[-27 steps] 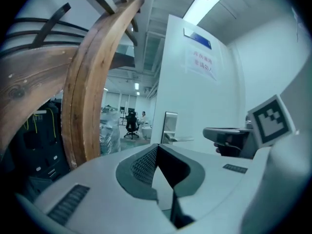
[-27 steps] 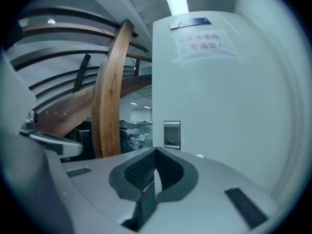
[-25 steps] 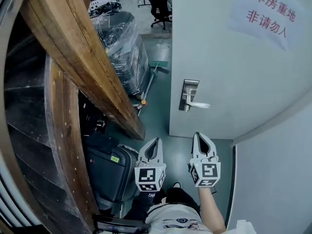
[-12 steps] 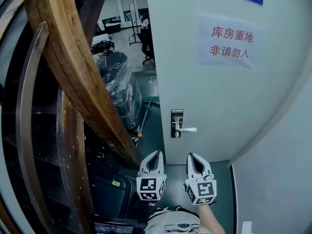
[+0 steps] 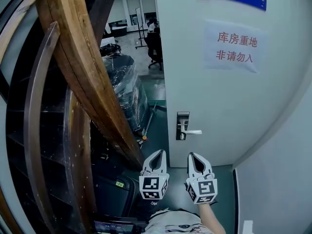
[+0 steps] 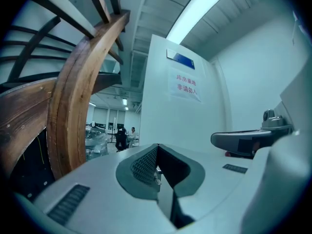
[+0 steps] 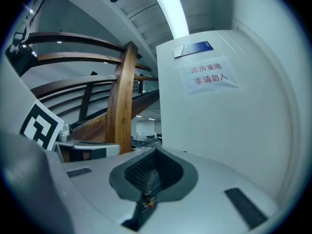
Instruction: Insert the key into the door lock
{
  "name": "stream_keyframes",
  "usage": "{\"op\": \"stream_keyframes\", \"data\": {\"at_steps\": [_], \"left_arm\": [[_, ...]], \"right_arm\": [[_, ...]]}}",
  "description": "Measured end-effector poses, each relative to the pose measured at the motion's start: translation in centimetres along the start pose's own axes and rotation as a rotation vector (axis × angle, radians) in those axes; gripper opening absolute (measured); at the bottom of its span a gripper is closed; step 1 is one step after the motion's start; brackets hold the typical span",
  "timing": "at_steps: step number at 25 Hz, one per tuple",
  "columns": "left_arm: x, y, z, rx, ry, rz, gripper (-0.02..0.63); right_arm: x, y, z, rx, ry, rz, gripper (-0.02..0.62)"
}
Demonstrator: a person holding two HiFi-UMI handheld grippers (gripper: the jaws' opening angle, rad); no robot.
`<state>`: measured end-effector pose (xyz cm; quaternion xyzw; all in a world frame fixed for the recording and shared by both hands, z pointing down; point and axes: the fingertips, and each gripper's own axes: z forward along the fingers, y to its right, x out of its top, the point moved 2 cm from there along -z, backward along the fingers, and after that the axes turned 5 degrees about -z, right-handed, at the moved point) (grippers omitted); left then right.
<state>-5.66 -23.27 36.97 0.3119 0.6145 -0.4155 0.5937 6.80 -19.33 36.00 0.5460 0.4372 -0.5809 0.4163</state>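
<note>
Approach is the step in hand: left tool [image 5: 158, 154] and right tool [image 5: 191, 156] hang level, jaws closed, well short of the door lock [image 5: 183, 126]. A silvery piece [image 6: 157, 175] at the left seam may be the key. The next move calls for closing in and aiming at the keyhole.

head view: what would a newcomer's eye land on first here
The big curved wooden stair beam sweeping down the left, then the white door at right with its red-lettered paper sign and, lower, a lever handle. At the bottom, the left hand-held gripper and right hand-held gripper point at the door, jaws shut, the left apparently on a small silvery key.
</note>
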Motion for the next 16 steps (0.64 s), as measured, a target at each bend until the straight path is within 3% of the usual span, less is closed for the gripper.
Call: {"op": "stream_keyframes", "data": {"at_steps": [16], "left_arm": [[-1.0, -0.2, 0.8, 0.001, -0.021, -0.003, 0.003]], "right_arm": [[-1.4, 0.3, 0.9, 0.000, -0.030, 0.015, 0.006]]}}
